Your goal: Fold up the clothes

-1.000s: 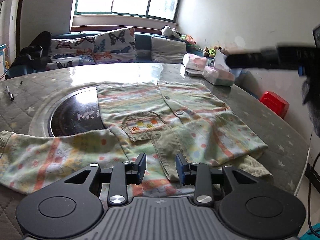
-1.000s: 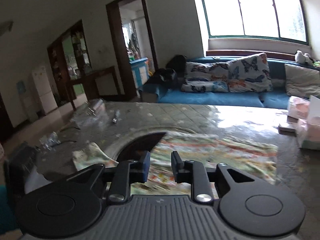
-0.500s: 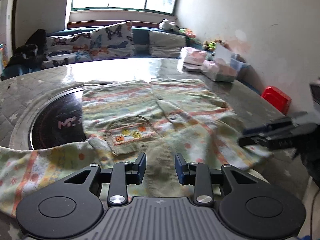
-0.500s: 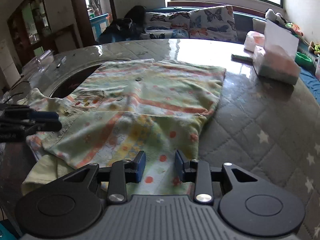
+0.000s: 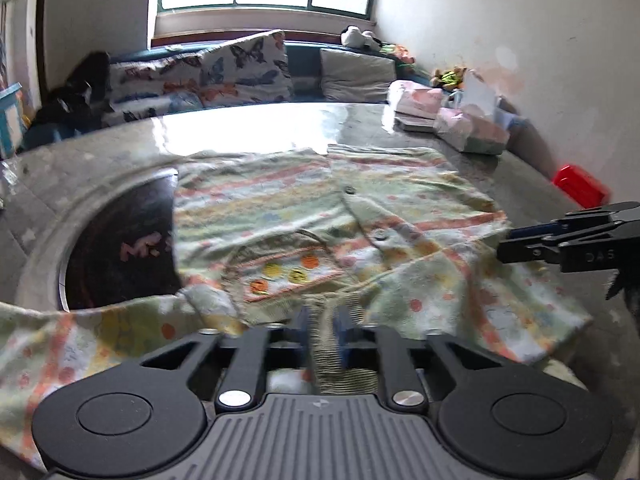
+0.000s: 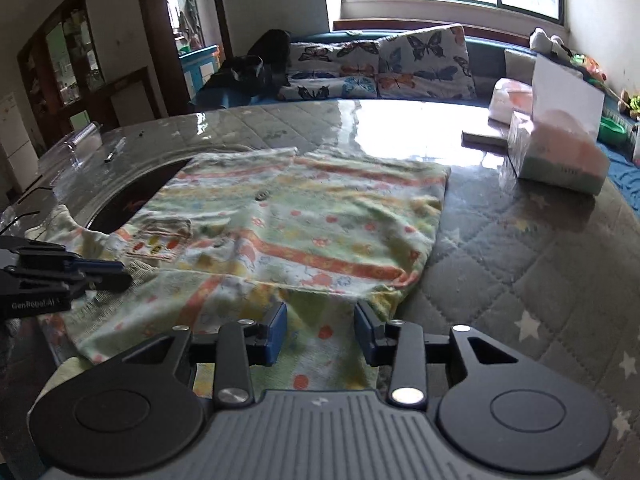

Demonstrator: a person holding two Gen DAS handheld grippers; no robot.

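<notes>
- A patterned shirt [image 5: 320, 216] is lying spread on a quilted table [image 6: 520, 248], its front up, with a pocket [image 5: 280, 276] and buttons showing; one edge is overlapping a dark round inset [image 5: 116, 248] in the tabletop.
- The left gripper [image 5: 323, 330] is sitting low at the shirt's near edge, its fingers drawn close together and pinching a ribbed strip of the shirt between the blue pads [image 5: 343, 340].
- The right gripper [image 6: 322, 334] is hovering over the folded-in sleeve [image 6: 248, 300] at the shirt's near right corner, its fingers spread wide with cloth showing between them, gripping nothing.
- Each gripper is showing at the side of the other's view.
- Tissue boxes [image 6: 560, 160] are standing at the table's far right, well apart from the shirt.
</notes>
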